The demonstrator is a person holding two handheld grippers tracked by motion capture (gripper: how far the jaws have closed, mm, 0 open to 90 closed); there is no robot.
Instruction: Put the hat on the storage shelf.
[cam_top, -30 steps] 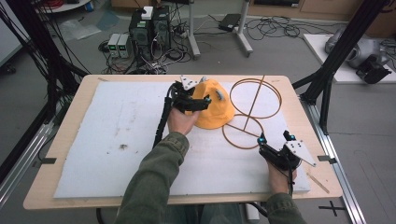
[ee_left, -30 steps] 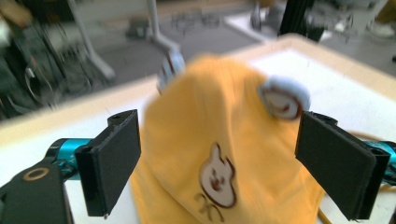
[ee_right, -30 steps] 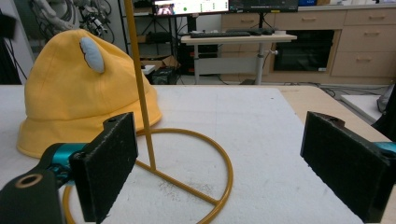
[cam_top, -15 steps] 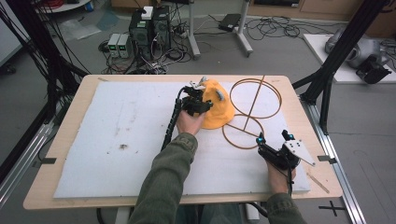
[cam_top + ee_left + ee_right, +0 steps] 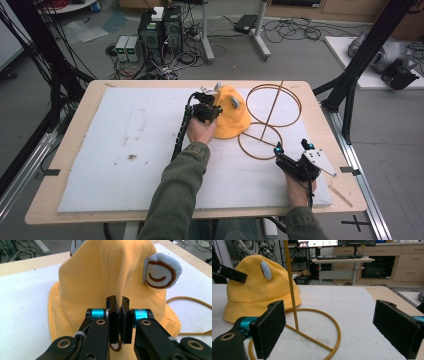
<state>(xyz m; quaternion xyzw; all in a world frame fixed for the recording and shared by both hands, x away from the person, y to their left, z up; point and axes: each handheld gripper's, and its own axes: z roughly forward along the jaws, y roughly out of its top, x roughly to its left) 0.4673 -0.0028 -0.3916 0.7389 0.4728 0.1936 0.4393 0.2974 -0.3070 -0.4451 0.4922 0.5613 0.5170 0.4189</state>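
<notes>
A yellow fabric hat [image 5: 234,119] with pale blue ear patches sits at the back middle of the white foam board [image 5: 125,135]. My left gripper [image 5: 215,111] is at the hat's left side. In the left gripper view the gripper [image 5: 120,305] is shut on a raised fold of the hat [image 5: 95,277]. A golden wire stand [image 5: 270,117] with a base ring [image 5: 337,332] and an upright rod [image 5: 290,285] stands right of the hat [image 5: 259,292]. My right gripper [image 5: 291,147] is open at the near right, just short of the base ring. Its jaws [image 5: 334,325] hold nothing.
The foam board lies on a wooden table [image 5: 50,185] with black frame posts [image 5: 350,85] at its corners. Computers and cables [image 5: 160,35] crowd the floor behind. A desk and cabinets [image 5: 367,262] stand beyond the table's far edge.
My left gripper has moved a little right and nearer, onto the hat's left side, and the hat's crown is pulled up slightly. The right gripper has stayed put.
</notes>
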